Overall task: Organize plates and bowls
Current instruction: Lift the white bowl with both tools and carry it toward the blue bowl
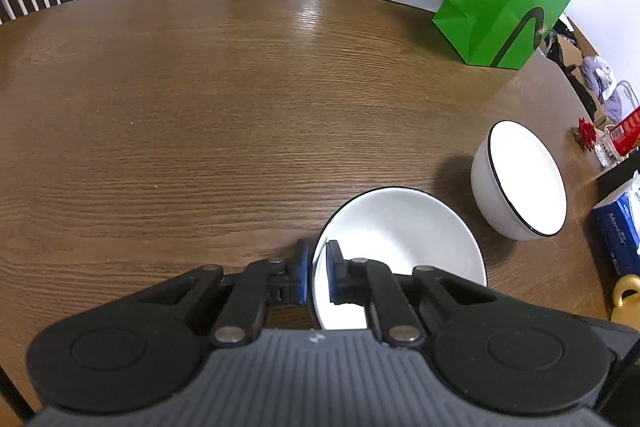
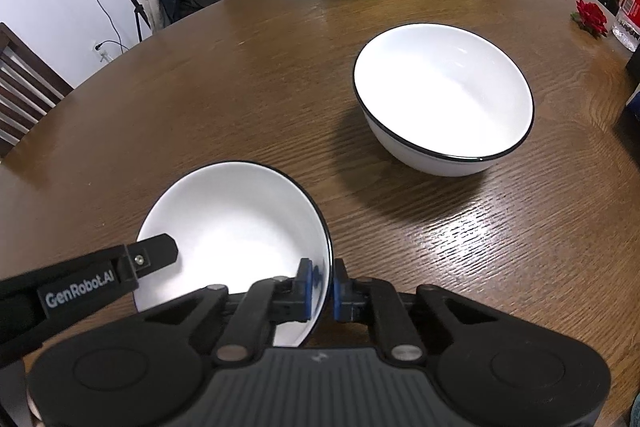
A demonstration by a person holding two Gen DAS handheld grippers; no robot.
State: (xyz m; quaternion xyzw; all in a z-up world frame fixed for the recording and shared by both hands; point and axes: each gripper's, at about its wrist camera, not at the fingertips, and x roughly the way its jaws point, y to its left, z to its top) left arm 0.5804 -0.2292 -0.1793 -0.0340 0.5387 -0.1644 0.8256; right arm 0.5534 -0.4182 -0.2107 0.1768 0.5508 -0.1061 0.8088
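White shallow bowl [image 2: 236,227] rests on the desk [image 1: 200,107], each hand-held gripper, left [image 1: 316,273] and right [image 2: 323,287], pinching opposite rims; lift level (both together) toward the deep bowl [image 2: 444,95].

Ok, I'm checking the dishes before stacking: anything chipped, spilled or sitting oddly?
Nothing stands out. The shallow bowl is clean and whole, pinched at opposite rims by the left gripper and right gripper. The deep bowl sits upright and empty on the table.
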